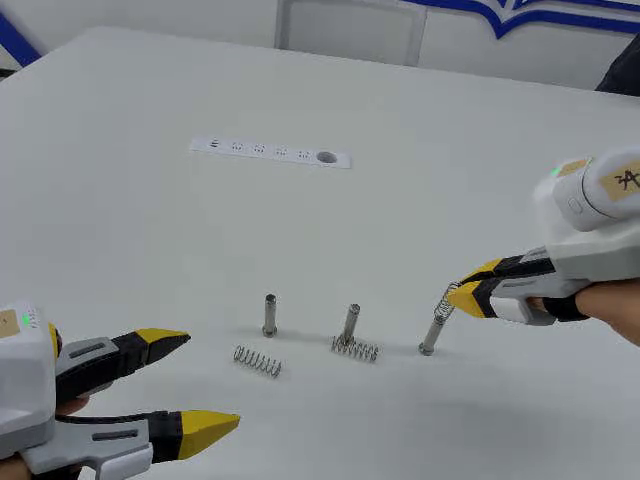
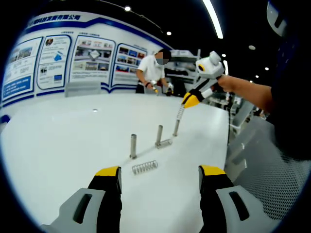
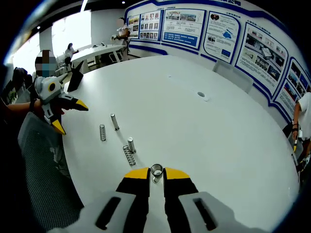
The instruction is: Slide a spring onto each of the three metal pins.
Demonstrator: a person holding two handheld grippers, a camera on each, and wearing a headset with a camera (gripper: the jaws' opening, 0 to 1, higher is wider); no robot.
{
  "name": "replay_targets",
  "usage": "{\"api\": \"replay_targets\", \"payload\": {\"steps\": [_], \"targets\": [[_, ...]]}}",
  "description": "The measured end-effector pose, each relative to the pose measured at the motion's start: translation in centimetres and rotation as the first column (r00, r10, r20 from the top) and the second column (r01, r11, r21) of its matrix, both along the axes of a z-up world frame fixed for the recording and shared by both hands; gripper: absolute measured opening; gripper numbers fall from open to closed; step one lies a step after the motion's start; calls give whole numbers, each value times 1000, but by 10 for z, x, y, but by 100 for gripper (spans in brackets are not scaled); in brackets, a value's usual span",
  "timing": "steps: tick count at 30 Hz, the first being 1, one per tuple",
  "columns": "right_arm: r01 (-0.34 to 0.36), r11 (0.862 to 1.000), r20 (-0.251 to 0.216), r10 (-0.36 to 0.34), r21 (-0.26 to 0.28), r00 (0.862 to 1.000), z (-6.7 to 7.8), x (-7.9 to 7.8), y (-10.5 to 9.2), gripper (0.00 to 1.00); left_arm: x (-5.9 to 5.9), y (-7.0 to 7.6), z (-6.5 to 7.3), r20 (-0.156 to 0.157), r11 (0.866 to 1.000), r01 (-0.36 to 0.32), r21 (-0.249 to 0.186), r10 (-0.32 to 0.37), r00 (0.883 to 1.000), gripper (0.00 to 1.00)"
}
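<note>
Three metal pins stand upright on the white table point(image 1: 140, 220): left pin point(image 1: 269, 314), middle pin point(image 1: 349, 325), right pin point(image 1: 432, 335). One spring point(image 1: 257, 360) lies loose in front of the left pin. A second spring point(image 1: 356, 348) lies against the middle pin's base. My right gripper point(image 1: 462, 292) is shut on a third spring point(image 1: 446, 301), held at the top of the right pin, which leans a little. The right gripper view looks down that spring point(image 3: 156, 170) end-on between the yellow tips. My left gripper point(image 1: 205, 382) is open and empty, near the loose spring point(image 2: 145, 167).
A white socket strip point(image 1: 270, 152) is set into the table farther back. A grey chair back point(image 1: 350, 30) stands at the far edge. People point(image 2: 154, 73) stand at another table in the background. The table's near edge point(image 3: 73, 160) curves close to the pins.
</note>
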State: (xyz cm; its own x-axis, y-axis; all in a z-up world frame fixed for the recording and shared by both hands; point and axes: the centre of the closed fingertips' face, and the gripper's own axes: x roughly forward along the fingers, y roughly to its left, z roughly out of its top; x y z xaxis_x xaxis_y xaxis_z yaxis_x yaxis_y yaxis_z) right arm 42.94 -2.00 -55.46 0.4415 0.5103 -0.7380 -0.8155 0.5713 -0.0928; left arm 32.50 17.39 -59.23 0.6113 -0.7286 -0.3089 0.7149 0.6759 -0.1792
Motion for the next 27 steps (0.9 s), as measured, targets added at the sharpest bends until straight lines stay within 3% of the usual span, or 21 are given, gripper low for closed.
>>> {"api": "replay_targets", "payload": {"steps": [14,27], "targets": [[11,1000,-24,-12,-15,1000,-11,4,-5,11,0,-1,-3,-7,1000,1,-1,-1,1000,65],[22,1000,-64,-23,-20,998,-38,11,-4,11,0,1,-4,-14,1000,-2,2,2,1000,65]]}}
